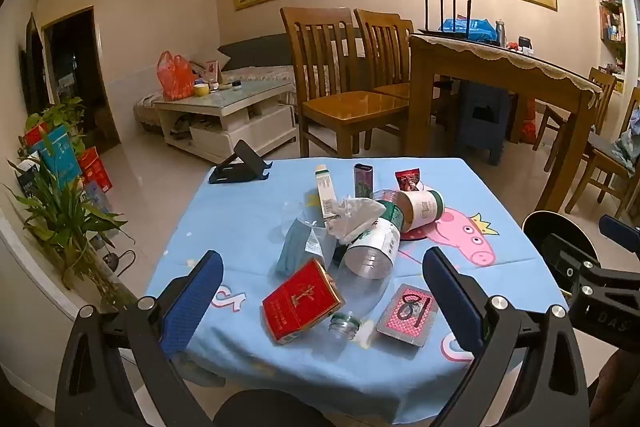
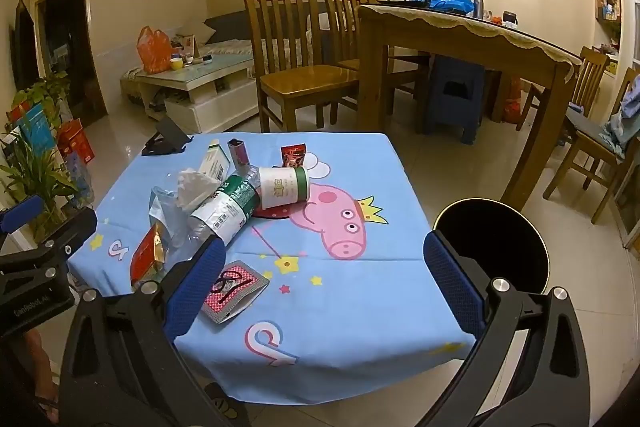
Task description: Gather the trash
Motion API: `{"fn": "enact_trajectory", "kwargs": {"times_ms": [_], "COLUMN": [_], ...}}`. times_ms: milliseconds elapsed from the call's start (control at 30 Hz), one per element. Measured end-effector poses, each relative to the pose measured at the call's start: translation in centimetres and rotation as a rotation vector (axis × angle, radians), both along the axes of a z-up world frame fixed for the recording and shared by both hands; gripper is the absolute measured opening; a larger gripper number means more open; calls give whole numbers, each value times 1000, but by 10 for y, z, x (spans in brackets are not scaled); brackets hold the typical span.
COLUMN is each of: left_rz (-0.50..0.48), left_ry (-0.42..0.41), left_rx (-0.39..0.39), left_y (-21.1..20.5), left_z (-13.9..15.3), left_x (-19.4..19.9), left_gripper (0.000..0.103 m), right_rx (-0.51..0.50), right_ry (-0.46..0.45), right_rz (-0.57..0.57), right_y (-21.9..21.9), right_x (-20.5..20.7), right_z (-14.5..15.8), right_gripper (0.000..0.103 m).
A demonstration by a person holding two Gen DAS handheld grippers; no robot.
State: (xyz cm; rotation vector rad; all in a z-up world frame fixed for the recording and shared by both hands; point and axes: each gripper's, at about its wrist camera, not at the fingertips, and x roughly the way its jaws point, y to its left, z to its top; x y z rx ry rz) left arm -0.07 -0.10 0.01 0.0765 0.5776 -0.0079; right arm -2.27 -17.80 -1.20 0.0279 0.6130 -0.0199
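A small table with a blue Peppa Pig cloth (image 1: 248, 223) (image 2: 360, 307) holds a heap of trash: a red cigarette box (image 1: 302, 301) (image 2: 146, 255), clear plastic bottles (image 1: 372, 247) (image 2: 224, 211), a crumpled tissue (image 1: 354, 217) (image 2: 196, 187), a white paper cup with a green rim (image 1: 424, 209) (image 2: 286, 187), a pink foil packet (image 1: 408, 309) (image 2: 234, 291) and a red snack wrapper (image 1: 408, 180) (image 2: 293, 155). My left gripper (image 1: 322, 303) is open above the near edge, around the red box. My right gripper (image 2: 324, 287) is open and empty above the cloth's near right part.
A black round bin (image 2: 496, 243) (image 1: 560, 239) stands on the floor right of the table. A black phone stand (image 1: 240, 167) sits at the far left corner. Wooden chairs (image 1: 344, 91) and a dining table (image 1: 500, 75) stand behind. Plants (image 1: 60, 211) line the left.
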Motion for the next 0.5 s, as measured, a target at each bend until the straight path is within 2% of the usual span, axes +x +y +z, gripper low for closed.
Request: {"fn": "enact_trajectory", "kwargs": {"times_ms": [500], "left_rz": [12], "left_ry": [28], "left_rx": [2], "left_y": [3], "left_z": [-9], "left_x": [3], "left_gripper": [96], "right_rx": [9], "right_ry": [-7], "right_rz": [2], "right_y": [3], "right_x": [0], "right_z": [0], "right_gripper": [98]}}
